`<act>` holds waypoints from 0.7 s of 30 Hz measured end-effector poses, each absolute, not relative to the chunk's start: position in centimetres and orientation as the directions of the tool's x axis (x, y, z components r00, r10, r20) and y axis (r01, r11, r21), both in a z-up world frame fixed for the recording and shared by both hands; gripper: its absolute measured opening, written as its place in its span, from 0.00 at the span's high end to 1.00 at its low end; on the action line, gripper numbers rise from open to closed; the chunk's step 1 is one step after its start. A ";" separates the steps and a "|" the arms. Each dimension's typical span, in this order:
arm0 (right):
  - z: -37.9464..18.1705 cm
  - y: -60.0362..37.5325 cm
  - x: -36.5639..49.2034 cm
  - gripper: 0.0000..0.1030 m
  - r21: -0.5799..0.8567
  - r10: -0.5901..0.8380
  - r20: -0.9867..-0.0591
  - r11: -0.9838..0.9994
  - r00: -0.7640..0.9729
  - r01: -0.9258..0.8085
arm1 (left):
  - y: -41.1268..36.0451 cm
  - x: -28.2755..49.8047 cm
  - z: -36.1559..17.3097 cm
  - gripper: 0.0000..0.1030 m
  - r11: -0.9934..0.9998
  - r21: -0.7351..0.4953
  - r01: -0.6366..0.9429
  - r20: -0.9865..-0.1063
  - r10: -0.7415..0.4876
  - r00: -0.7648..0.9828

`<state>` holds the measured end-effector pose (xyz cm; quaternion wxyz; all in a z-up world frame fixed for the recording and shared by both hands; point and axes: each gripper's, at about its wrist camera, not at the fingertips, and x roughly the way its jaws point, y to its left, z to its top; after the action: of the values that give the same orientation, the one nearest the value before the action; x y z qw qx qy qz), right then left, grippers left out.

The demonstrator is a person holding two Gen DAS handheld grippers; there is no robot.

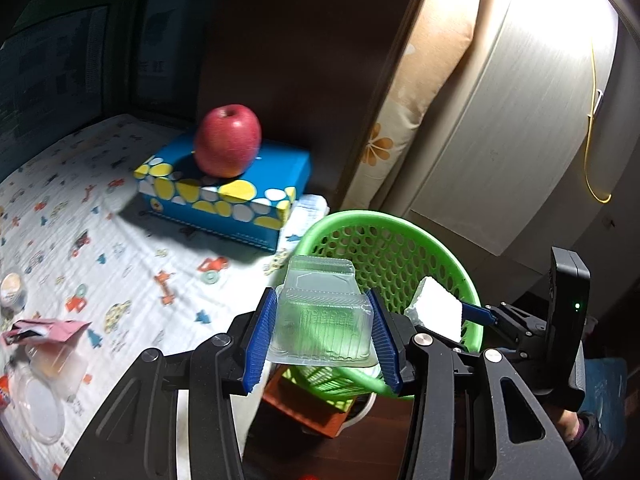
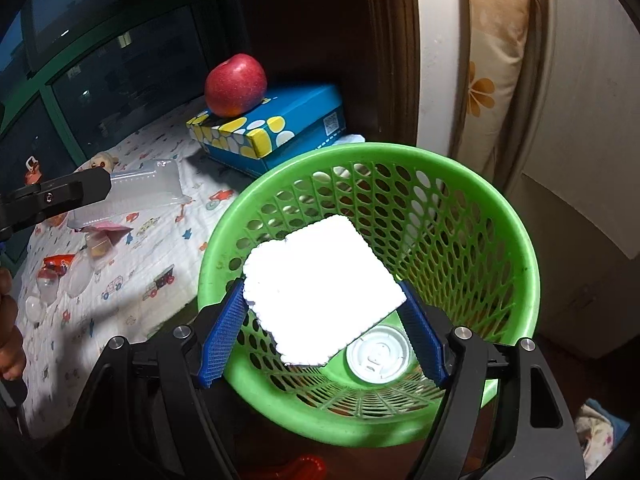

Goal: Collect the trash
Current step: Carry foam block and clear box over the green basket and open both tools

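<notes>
Hanging over the bed (image 1: 100, 216) edge, both grippers carry trash toward the green basket (image 2: 516, 240), which stands on the right, just beside the bed, with a white lid (image 2: 378, 354) already at its bottom. The right gripper (image 2: 324, 312) has its fingers pinching a white foam piece (image 2: 320, 288) above the basket mouth; released here, it would likely fall in, though such a light slab could catch the near rim and tip out. The left gripper (image 1: 324, 336) pinches a clear clamshell box (image 1: 322, 320) at its sides, near the basket's left rim and not clearly over the opening. That thin plastic looks slippery and springy, so it could buckle, pop out of the fingers, or drop onto the floor if let go too soon. With both grippers crowding one opening, they could also knock each other. More wrappers (image 1: 44, 330) and cups (image 2: 48, 286) lie far left on the bed.
</notes>
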<state>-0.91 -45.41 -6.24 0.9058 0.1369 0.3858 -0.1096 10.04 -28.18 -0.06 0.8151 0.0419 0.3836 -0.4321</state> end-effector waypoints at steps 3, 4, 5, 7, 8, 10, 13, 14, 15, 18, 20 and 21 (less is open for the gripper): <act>-6.6 -46.3 -1.3 0.27 0.164 -0.103 -0.733 0.933 0.672 0.321 | -29.9 10.0 -0.4 0.57 0.610 -0.250 0.752 -0.669 -0.670 0.322; -6.7 -46.5 -1.5 0.26 0.167 -0.104 -0.734 0.931 0.671 0.326 | -30.4 10.2 -0.6 0.57 0.608 -0.247 0.754 -0.673 -0.668 0.319; -6.8 -46.8 -1.7 0.24 0.172 -0.104 -0.734 0.928 0.671 0.332 | -30.9 10.3 -0.7 0.57 0.606 -0.248 0.756 -0.675 -0.667 0.314; -6.9 -47.3 -2.1 0.20 0.185 -0.102 -0.732 0.922 0.674 0.340 | -31.8 10.4 -1.1 0.57 0.601 -0.249 0.759 -0.682 -0.665 0.303; -6.9 -47.5 -2.3 0.20 0.188 -0.104 -0.731 0.920 0.674 0.345 | -32.2 10.4 -1.3 0.56 0.600 -0.248 0.761 -0.687 -0.662 0.298; -7.0 -47.9 -2.6 0.20 0.191 -0.107 -0.731 0.916 0.674 0.353 | -33.0 10.3 -1.7 0.56 0.595 -0.241 0.767 -0.696 -0.656 0.290; -6.9 -48.4 -3.3 0.20 0.200 -0.110 -0.726 0.911 0.679 0.361 | -34.0 10.2 -2.4 0.56 0.588 -0.238 0.773 -0.709 -0.649 0.276; -6.9 -48.5 -3.4 0.20 0.201 -0.113 -0.725 0.909 0.679 0.365 | -34.2 10.1 -2.6 0.56 0.587 -0.237 0.774 -0.712 -0.647 0.273; -6.9 -48.6 -3.6 0.20 0.204 -0.114 -0.723 0.907 0.681 0.369 | -34.5 10.0 -2.8 0.56 0.586 -0.237 0.775 -0.716 -0.645 0.268; -6.8 -48.9 -4.3 0.19 0.212 -0.116 -0.719 0.902 0.685 0.376 | -35.0 9.9 -3.5 0.56 0.582 -0.249 0.774 -0.725 -0.642 0.250; -6.7 -49.0 -4.7 0.19 0.213 -0.119 -0.718 0.900 0.686 0.380 | -35.2 9.9 -3.9 0.56 0.583 -0.249 0.774 -0.732 -0.637 0.244; -6.7 -49.0 -4.9 0.19 0.214 -0.121 -0.718 0.899 0.686 0.383 | -35.3 9.8 -4.1 0.54 0.582 -0.248 0.774 -0.735 -0.634 0.241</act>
<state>-4.90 -48.99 -6.73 0.9010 0.1761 0.3709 -0.1398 9.82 -35.26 -4.07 0.7834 0.0835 0.4211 -0.4493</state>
